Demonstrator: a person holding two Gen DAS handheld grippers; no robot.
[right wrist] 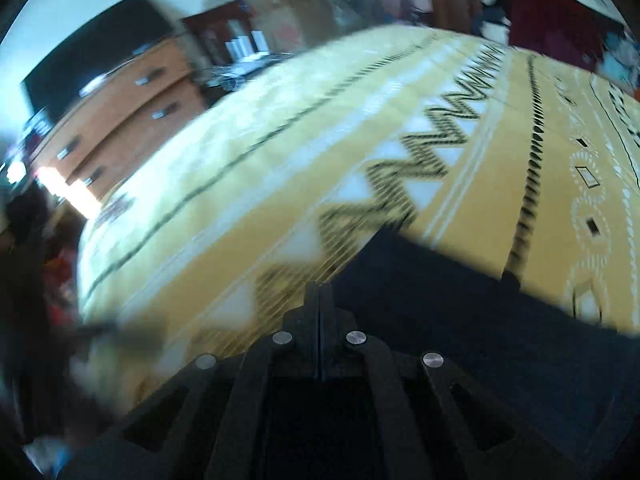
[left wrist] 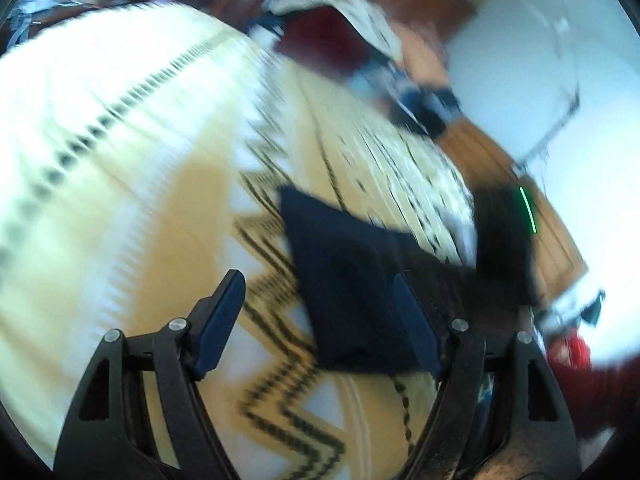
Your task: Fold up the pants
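Left gripper (left wrist: 320, 312) open, right gripper (right wrist: 319, 300) closed; 1 pants (left wrist: 348, 280).

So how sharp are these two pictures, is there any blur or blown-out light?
Left wrist view: heavy motion blur smears the patterned bedspread and navy pants; the spread's upper left is overexposed white, while the left tongs stay crisp. Right wrist view: blurred too, strongest at the left edge, with a glaring patch beside the wooden dresser; fisheye bends both.
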